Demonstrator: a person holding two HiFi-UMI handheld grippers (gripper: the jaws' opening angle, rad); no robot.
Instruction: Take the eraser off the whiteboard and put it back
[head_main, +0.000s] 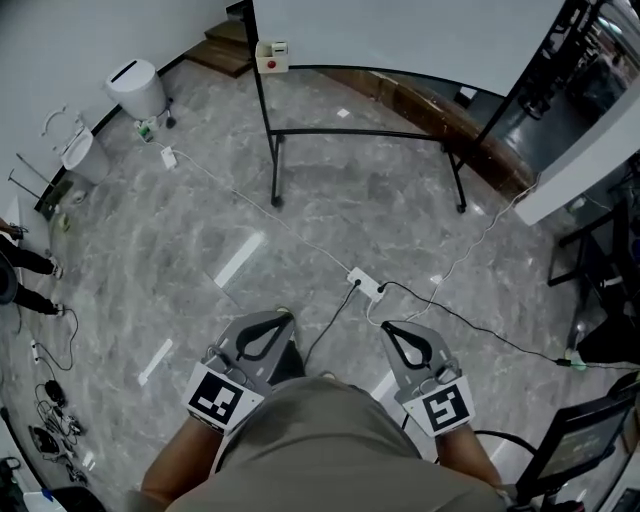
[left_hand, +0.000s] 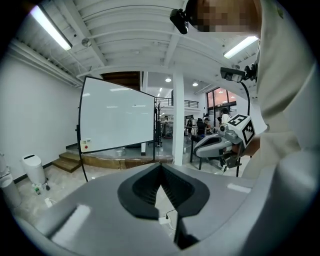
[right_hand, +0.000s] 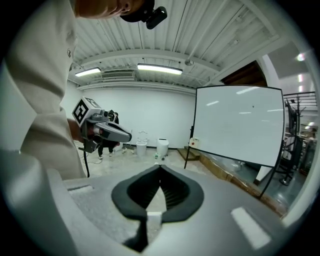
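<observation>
Wide grey marble floor (head_main: 200, 230) ahead, and across it stands the whiteboard (head_main: 400, 30) on its black stand (head_main: 365, 135), well apart from the person. Both grippers sit low and close to the body, pointing toward the board. The left gripper (head_main: 283, 317) has its jaws pressed together with nothing between them, and its own view confirms it: dark pads meeting at the tip (left_hand: 160, 165), bare floor beyond. Same story for the right gripper (head_main: 389, 327) — jaws together, empty (right_hand: 160, 168).

Now the target: the eraser (head_main: 271, 57), a small white block with a red spot, sits at the board's lower left corner, right against the stand's upright. It is untouched, so the task looks barely begun.

What could go wrong? A white power strip (head_main: 365, 284) and its cables (head_main: 300, 240) lie on the floor between the person and the board — a foot could catch there on the walk in. The jaws must part before they reach the eraser, or they would simply knock it off. And with the upright so close, a jaw could strike the frame and nudge the board.
</observation>
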